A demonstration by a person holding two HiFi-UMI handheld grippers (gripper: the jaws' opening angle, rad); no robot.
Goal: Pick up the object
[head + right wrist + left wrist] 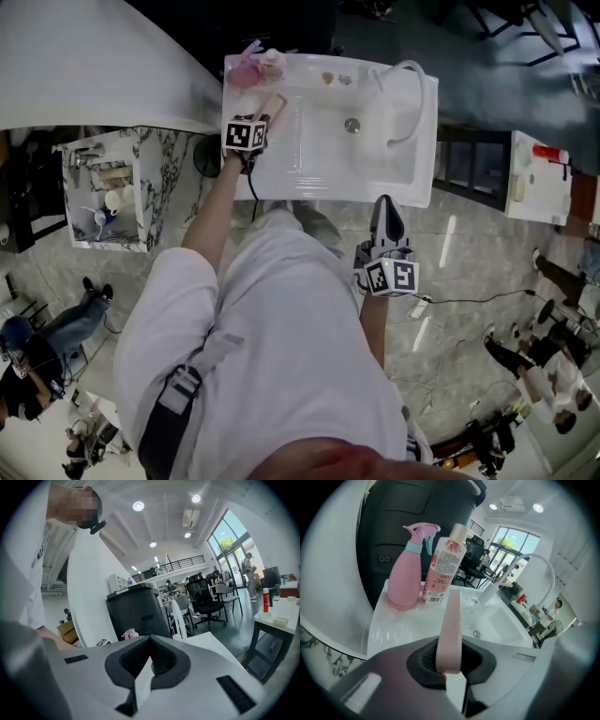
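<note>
White sink [328, 178] on a marble-look floor, with a curved faucet [403, 84] on its right side and a pink spray bottle [405, 573] and a floral-label bottle [443, 564] parked side by side on the back left corner. Left gripper [449, 660] is clamped on a slim pale pink object [451, 625], which sticks out past the jaws over the sink's left rim, close to those bottles. Right gripper [386, 211] hangs well back from the sink, pinched closed on nothing.
</note>
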